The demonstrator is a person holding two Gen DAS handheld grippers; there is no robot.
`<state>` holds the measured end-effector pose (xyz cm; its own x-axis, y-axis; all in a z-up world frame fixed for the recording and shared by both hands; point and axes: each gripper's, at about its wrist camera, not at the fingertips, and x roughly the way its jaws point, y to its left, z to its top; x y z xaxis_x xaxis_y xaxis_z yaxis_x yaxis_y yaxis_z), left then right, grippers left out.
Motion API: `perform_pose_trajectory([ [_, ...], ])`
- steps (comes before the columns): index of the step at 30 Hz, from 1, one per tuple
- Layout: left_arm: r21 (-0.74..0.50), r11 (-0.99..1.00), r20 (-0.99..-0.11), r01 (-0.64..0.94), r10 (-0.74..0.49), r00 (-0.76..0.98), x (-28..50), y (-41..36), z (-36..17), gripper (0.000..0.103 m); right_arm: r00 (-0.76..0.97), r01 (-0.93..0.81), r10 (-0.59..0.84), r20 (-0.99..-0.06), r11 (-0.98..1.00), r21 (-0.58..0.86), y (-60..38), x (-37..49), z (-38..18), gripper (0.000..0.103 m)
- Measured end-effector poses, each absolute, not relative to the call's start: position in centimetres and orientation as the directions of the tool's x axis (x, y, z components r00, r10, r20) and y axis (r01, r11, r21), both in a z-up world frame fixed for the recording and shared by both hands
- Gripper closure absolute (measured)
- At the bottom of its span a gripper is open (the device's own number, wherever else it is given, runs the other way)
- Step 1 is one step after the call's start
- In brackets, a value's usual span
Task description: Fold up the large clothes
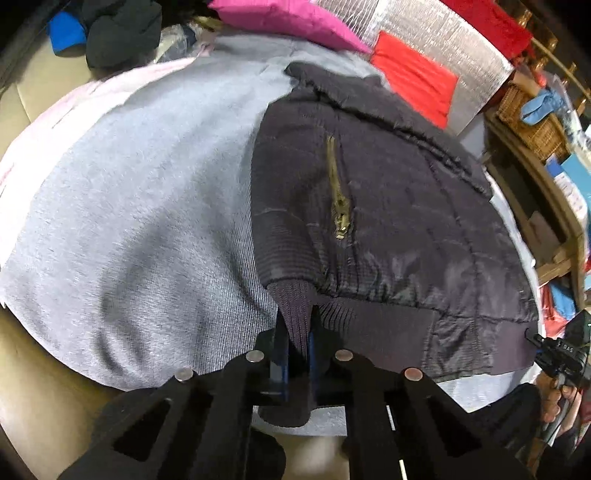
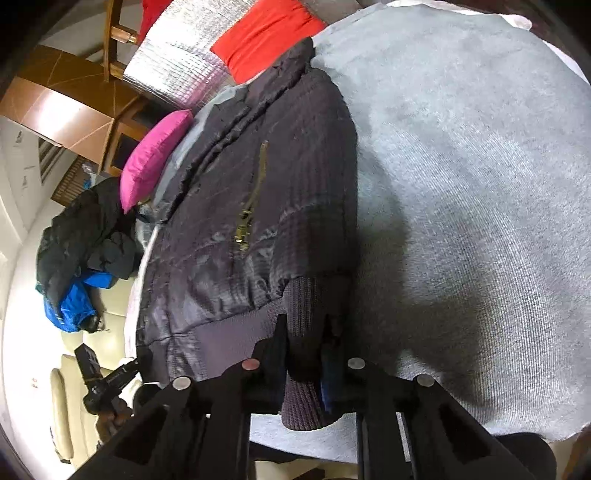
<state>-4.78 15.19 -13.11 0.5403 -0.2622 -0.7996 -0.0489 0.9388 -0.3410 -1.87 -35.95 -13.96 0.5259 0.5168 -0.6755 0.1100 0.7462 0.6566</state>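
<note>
A dark quilted jacket (image 1: 388, 206) with a brass zip pocket lies flat on a grey knit cover (image 1: 147, 203). Its ribbed hem faces me. My left gripper (image 1: 297, 317) is shut on a pinch of that ribbed hem at the jacket's near left corner. In the right wrist view the same jacket (image 2: 258, 192) runs away from me, and my right gripper (image 2: 304, 328) is shut on the ribbed knit at its near right corner. Each gripper shows small in the other's view: the right gripper (image 1: 554, 350) held by a hand, and the left gripper (image 2: 103, 376).
At the far end lie a pink cushion (image 1: 280, 18), a red cushion (image 1: 417, 77) and a silver quilted sheet (image 1: 424, 33). Black and blue clothes (image 2: 81, 251) are heaped beside the bed. Wooden furniture (image 2: 74, 107) and a wicker basket (image 1: 532, 122) stand alongside.
</note>
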Motion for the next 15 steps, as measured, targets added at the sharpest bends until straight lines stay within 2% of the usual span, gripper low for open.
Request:
perform_pose_trajectory([
  [6,-0.323,0.946,-0.802,-0.025,-0.260,0.539,-6.1,14.9,-12.4,0.095,0.529,0.072,0.525,-0.667,0.755,0.652,-36.4,-3.1,-11.9,0.088],
  [10,-0.322,0.945,-0.827,-0.053,-0.254,0.502,-4.7,15.2,-14.0,0.090,0.494,0.125,0.522,-0.695,0.749,0.651,-36.6,-2.6,-14.1,0.088],
  [12,-0.319,0.945,-0.830,-0.064,-0.246,0.500,-4.3,15.2,-14.0,0.081,0.507,0.137,0.529,-0.680,0.730,0.670,-36.8,-2.5,-14.6,0.083],
  [13,-0.321,0.945,-0.829,-0.067,-0.246,0.502,-4.1,15.2,-14.1,0.072,0.518,0.135,0.532,-0.670,0.722,0.679,-36.8,-2.5,-14.6,0.081],
  [14,-0.320,0.945,-0.828,-0.072,-0.242,0.505,-4.0,15.0,-14.2,0.067,0.522,0.129,0.531,-0.667,0.724,0.678,-36.9,-2.5,-14.5,0.075],
  [15,-0.317,0.945,-0.828,-0.078,-0.236,0.509,-3.9,15.0,-14.3,0.057,0.527,0.123,0.527,-0.667,0.729,0.673,-36.9,-2.6,-14.4,0.062],
])
